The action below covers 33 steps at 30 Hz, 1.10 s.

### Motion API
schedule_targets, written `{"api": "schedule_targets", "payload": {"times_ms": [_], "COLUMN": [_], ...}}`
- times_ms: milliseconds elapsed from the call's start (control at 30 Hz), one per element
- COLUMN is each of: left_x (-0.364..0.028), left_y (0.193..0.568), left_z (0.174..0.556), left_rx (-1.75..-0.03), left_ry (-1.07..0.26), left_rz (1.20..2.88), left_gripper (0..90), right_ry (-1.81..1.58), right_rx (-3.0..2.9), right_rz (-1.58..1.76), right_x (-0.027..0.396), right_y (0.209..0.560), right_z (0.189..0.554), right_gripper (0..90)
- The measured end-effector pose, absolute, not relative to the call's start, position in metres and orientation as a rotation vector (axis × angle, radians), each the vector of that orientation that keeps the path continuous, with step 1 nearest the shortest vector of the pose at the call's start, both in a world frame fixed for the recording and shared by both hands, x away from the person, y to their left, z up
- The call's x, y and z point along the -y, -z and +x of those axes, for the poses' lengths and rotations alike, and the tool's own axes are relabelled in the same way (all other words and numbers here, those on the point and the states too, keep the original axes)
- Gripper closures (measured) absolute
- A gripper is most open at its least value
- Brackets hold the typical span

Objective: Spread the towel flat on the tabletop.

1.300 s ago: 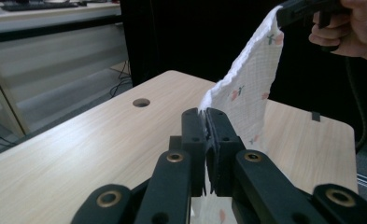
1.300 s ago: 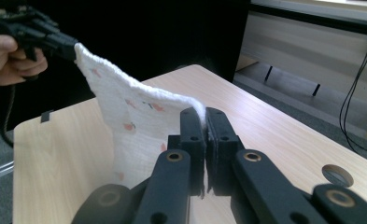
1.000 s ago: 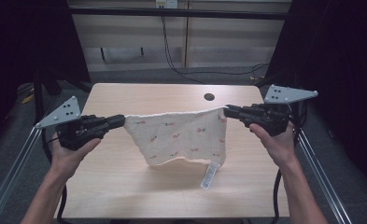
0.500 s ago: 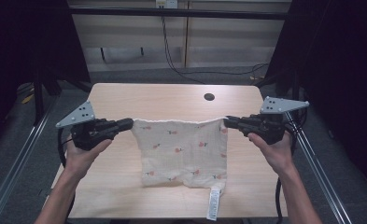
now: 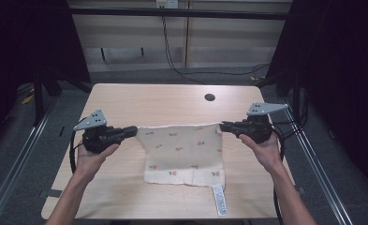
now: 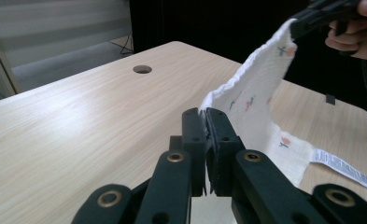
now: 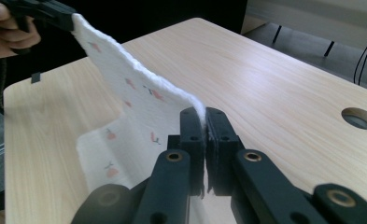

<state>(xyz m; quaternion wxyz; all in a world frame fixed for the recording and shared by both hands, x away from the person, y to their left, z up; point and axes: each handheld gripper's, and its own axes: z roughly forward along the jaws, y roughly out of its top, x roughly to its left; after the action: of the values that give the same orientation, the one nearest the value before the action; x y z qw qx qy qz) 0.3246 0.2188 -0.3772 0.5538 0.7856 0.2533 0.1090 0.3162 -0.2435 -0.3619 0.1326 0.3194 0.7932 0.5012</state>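
there, cloth taut between 2 grippers, lower edge on table

A wooden table with a round hole

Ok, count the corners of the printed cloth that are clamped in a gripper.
2. The left gripper pinches the printed cloth's far-left corner, the right gripper its far-right corner. The near corners lie free on the table.
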Motion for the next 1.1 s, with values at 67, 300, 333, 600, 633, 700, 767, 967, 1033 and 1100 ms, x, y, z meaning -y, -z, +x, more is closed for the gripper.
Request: {"api": "schedule_targets", "payload": {"times_ms": [67,300,333,600,633,700,767,967,1033,1100], "left_x": [-0.222,-0.219,-0.217,-0.208,-0.208,-0.208,-0.208,-0.205,-0.205,-0.204], "left_y": [0.378,0.399,0.403,0.416,0.416,0.418,0.419,0.429,0.432,0.435], "left_z": [0.324,0.342,0.345,0.363,0.365,0.369,0.371,0.38,0.384,0.389], "left_rx": [-0.605,-0.671,-0.674,-0.708,-0.712,-0.719,-0.723,-0.749,-0.761,-0.782], "left_ry": [-0.258,-0.252,-0.248,-0.222,-0.22,-0.223,-0.216,-0.206,-0.204,-0.2], "left_rz": [1.857,1.848,1.863,1.864,1.866,1.873,1.871,1.886,1.88,1.875], "left_gripper": [87.3,87.3,87.3,87.3,87.3,87.2,87.2,87.0,86.8,86.3], "right_ry": [-1.451,-1.443,-1.445,-1.42,-1.423,-1.422,-1.408,-1.395,-1.38,-1.373], "right_rx": [-2.311,-2.308,-2.309,-2.288,-2.283,-2.283,-2.282,-2.276,-2.273,-2.279], "right_rz": [0.922,0.933,0.942,1.03,1.036,1.039,1.045,1.065,1.079,1.088], "right_x": [0.241,0.234,0.234,0.243,0.244,0.244,0.243,0.243,0.242,0.242], "right_y": [0.365,0.376,0.378,0.396,0.397,0.399,0.402,0.411,0.414,0.418], "right_z": [0.321,0.333,0.335,0.347,0.349,0.352,0.355,0.367,0.37,0.375], "right_gripper": [86.3,85.9,86.0,86.0,86.0,86.0,86.0,85.8,85.6,84.5]}}
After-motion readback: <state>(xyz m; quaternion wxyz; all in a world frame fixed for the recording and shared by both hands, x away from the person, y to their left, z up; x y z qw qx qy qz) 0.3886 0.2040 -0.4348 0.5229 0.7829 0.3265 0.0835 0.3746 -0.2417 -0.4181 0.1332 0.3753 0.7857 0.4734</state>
